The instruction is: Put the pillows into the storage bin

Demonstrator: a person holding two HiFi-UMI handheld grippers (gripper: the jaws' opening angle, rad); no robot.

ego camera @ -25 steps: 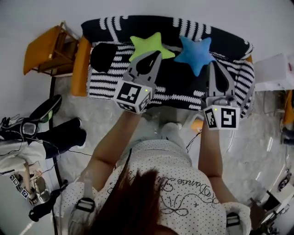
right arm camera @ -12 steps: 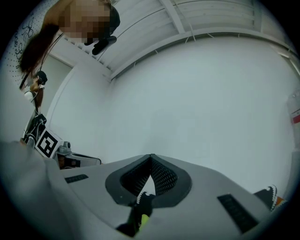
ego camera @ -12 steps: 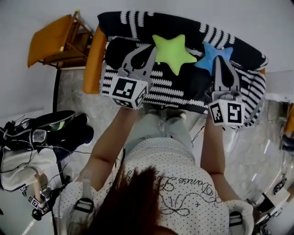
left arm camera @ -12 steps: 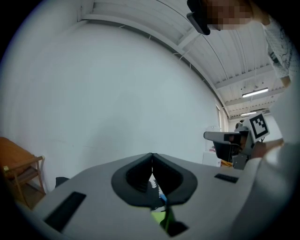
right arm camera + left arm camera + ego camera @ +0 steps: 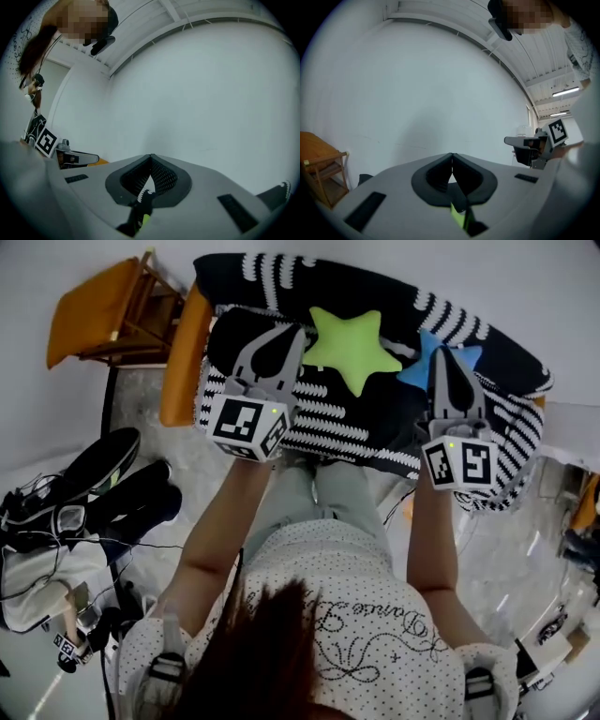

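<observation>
Two star-shaped pillows lie on a sofa [image 5: 328,427] covered in black-and-white striped knit. The green star pillow [image 5: 349,343] is in full view. The blue star pillow [image 5: 418,369] lies to its right, partly hidden under my right gripper [image 5: 441,352], which hovers over it, shut and empty. My left gripper [image 5: 292,329] hangs just left of the green star, also shut with nothing in it. In the left gripper view the jaws [image 5: 452,157] meet against a white wall; the right gripper view shows its jaws [image 5: 151,158] closed too. No storage bin shows in any view.
An orange wooden chair [image 5: 103,320] stands left of the sofa, beside the sofa's orange armrest [image 5: 183,357]. Dark bags, shoes and cables [image 5: 84,502] lie on the floor at the left. A white wall runs behind the sofa.
Both grippers have moved forward and leftward over the sofa. The left one went from under the green star to its left side; the right one now covers part of the blue star.
</observation>
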